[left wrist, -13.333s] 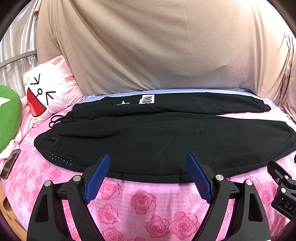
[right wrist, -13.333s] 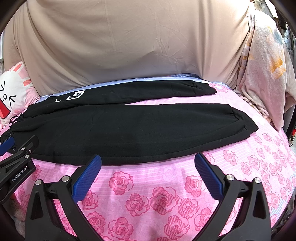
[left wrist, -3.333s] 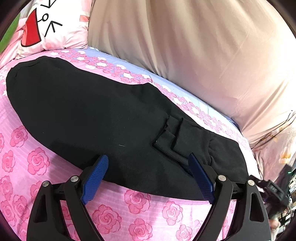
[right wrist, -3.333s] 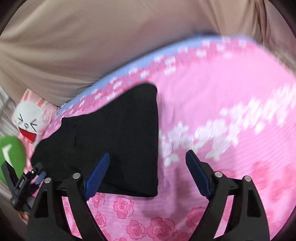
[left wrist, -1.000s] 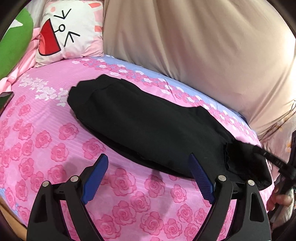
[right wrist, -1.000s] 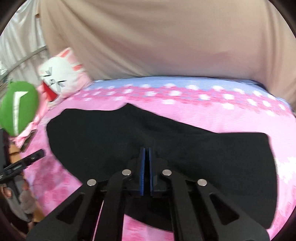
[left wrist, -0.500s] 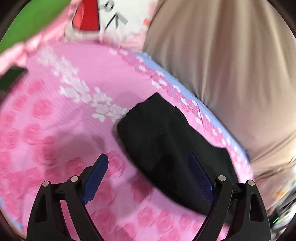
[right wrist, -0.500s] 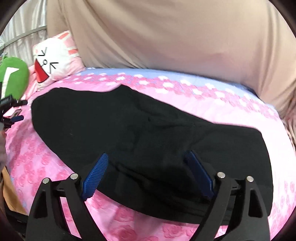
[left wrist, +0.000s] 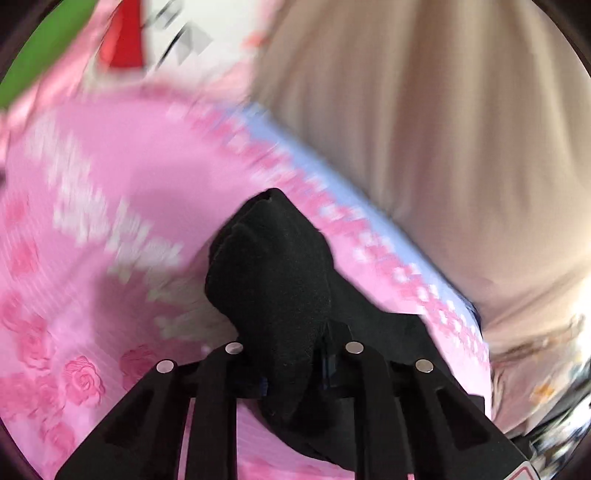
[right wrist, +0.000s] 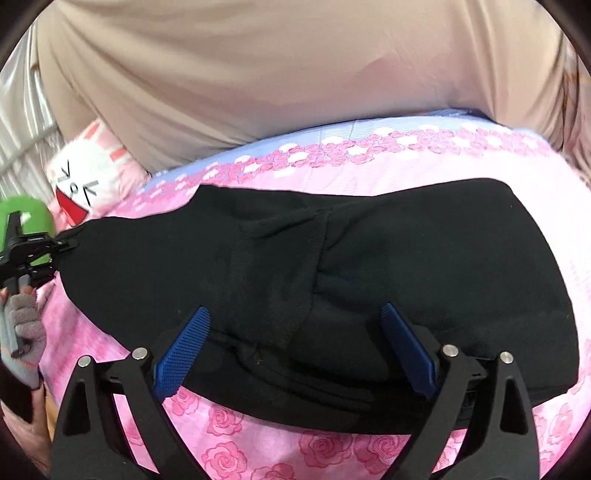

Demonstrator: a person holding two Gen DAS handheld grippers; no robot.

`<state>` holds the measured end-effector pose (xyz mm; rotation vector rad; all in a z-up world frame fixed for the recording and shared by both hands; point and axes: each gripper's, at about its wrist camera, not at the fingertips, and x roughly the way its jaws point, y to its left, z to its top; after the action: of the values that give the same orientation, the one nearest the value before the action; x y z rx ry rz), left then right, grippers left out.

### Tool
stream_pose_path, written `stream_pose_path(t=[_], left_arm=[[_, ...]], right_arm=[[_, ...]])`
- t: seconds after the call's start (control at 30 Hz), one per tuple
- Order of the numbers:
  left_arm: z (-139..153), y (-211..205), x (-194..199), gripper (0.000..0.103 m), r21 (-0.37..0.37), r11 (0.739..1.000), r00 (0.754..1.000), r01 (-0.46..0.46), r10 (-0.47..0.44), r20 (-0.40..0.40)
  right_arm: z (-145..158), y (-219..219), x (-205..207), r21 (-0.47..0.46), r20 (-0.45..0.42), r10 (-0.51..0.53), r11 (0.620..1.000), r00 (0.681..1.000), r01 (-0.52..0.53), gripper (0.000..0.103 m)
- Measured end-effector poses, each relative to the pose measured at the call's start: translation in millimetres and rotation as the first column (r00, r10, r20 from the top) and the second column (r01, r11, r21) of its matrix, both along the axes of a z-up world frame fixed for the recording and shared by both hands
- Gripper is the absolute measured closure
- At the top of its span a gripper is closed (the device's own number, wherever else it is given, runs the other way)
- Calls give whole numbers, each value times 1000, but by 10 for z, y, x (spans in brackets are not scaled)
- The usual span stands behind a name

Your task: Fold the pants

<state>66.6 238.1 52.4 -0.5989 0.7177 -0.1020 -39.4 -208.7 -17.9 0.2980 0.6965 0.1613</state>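
Two claws: left claw (left wrist: pixel 295 363) clenched on pants (right wrist: pixel 332 280) end bunched at its tips; right claw (right wrist: pixel 295 347) released above folded stack on bed (right wrist: pixel 424 162). Risk: thick wad slips out mid-carry, fold skews.

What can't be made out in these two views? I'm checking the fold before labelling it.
- Left wrist view: bedsheet and pillow smeared by motion blur; patterns unreadable.
- Left wrist view: left claw pads buried in the black pants it grips.
- Right wrist view: the pants' near edge is hidden behind the open right claw.
- Right wrist view: layer count under the pants' top fold is not visible.
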Motion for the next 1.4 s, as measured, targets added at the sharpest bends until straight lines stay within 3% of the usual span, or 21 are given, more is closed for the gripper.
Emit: stream_pose_path(t=[0.1, 0.13, 0.2, 0.27, 0.33, 0.37, 0.43, 0.57, 0.67, 0.83, 1.07, 1.17, 1.23, 1.27, 1.3, 1.4], left_arm=[[640, -610, -255, 88, 98, 988, 982, 117, -130, 140], [879, -964, -369, 88, 144, 973, 959, 183, -209, 193], [1079, -1559, -476, 87, 215, 936, 920, 280, -325, 217], [1077, -2086, -521, 83, 272, 896, 892, 350, -408, 196], [926, -2608, -549, 60, 325, 847, 860, 421, -486, 152], [815, -2787, -590, 45, 316, 829, 842, 461, -521, 139], [641, -2946, -671, 38, 284, 818, 830, 500, -546, 111], [385, -2863, -716, 33, 234, 833, 845, 502, -530, 76], [269, -2669, -795, 33, 219, 861, 873, 460, -483, 64], [141, -2371, -898, 33, 250, 887, 913, 388, -407, 28], [-69, -2093, -1121, 31, 296, 889, 930, 349, -367, 9], [-176, -1992, -1207, 29, 289, 886, 925, 363, -380, 1], [-255, -1919, -1238, 29, 278, 886, 923, 372, -385, -9], [-290, -1896, -1235, 29, 273, 886, 922, 375, -386, -13], [-315, -1865, -1240, 29, 269, 887, 922, 376, -387, -14], [-275, -1835, -1263, 28, 278, 884, 918, 375, -396, 18]], right_arm=[[8, -78, -8, 46, 16, -6, 999, 1000, 5, 11], [12, -104, -15, 60, 21, -7, 998, 1000, 6, 11], [26, -161, -49, 95, 38, -13, 995, 999, 9, 11], [42, -247, -90, 132, 54, -29, 991, 998, 22, 11], [62, -382, -173, 182, 66, -56, 982, 996, 44, 11], [68, -445, -220, 188, 66, -68, 981, 996, 54, 11], [69, -599, -353, 173, 61, -87, 982, 994, 76, 11], [56, -841, -533, 142, 47, -109, 985, 993, 102, 11], [90, -945, -539, 177, 43, -100, 980, 994, 91, 11], [206, -894, -175, 253, 22, -42, 967, 999, 35, 9], [-5, -675, 420, 315, -136, -48, 945, 990, 89, 9], [-67, -554, 501, 318, -139, -55, 943, 989, 97, 10], [-67, -455, 550, 307, -144, -37, 948, 989, 80, 53], [-59, -415, 571, 306, -150, -32, 949, 988, 78, 60], [-10, -356, 577, 309, -141, -25, 949, 990, 68, 74], [292, -124, 544, 278, -77, 16, 961, 997, 6, 79]])
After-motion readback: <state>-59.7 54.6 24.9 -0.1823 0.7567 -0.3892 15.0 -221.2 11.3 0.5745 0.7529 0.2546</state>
